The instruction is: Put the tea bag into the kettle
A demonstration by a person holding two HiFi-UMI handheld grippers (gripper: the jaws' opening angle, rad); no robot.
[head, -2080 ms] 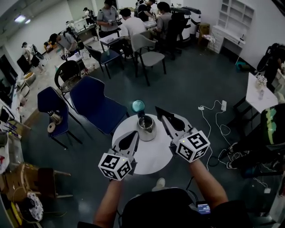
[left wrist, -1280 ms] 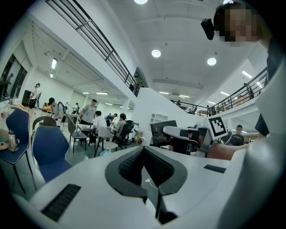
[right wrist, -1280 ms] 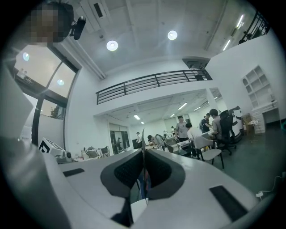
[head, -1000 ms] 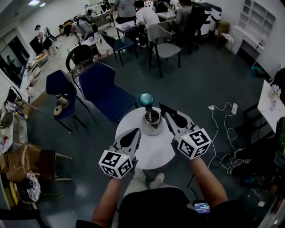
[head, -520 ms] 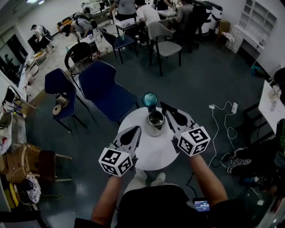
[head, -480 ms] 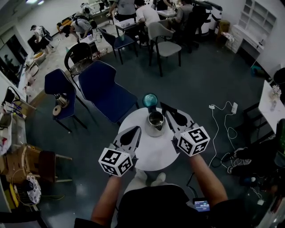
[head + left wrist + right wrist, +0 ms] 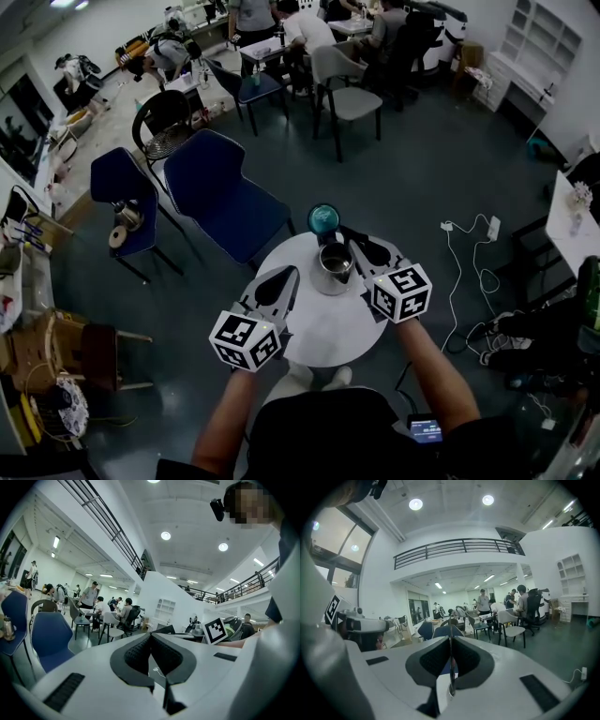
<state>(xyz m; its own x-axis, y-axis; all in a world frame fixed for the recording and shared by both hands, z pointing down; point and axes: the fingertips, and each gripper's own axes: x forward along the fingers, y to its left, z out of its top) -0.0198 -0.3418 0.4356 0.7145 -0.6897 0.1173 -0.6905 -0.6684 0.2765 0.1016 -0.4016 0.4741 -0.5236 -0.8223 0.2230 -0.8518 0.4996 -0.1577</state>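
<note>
A steel kettle (image 7: pixel 332 269) stands open on the far side of a round white table (image 7: pixel 319 326). A teal round lid (image 7: pixel 323 217) sits just behind it. My right gripper (image 7: pixel 347 234) hovers right beside the kettle's right side, jaws shut. In the right gripper view (image 7: pixel 450 640) a thin strand is pinched between the pads and runs down through the gap; the tea bag itself is hidden. My left gripper (image 7: pixel 289 273) hangs over the table's left part, apart from the kettle, shut with nothing in it (image 7: pixel 150 635).
Two blue chairs (image 7: pixel 217 202) (image 7: pixel 114 180) stand beyond the table on the left. A white cable with a power strip (image 7: pixel 467 231) lies on the floor to the right. Several people sit at desks far behind. A grey chair (image 7: pixel 349 98) stands further back.
The kettle and table have drifted right in the head view, and the right gripper now sits closer to the kettle's side. The left gripper has barely moved.
</note>
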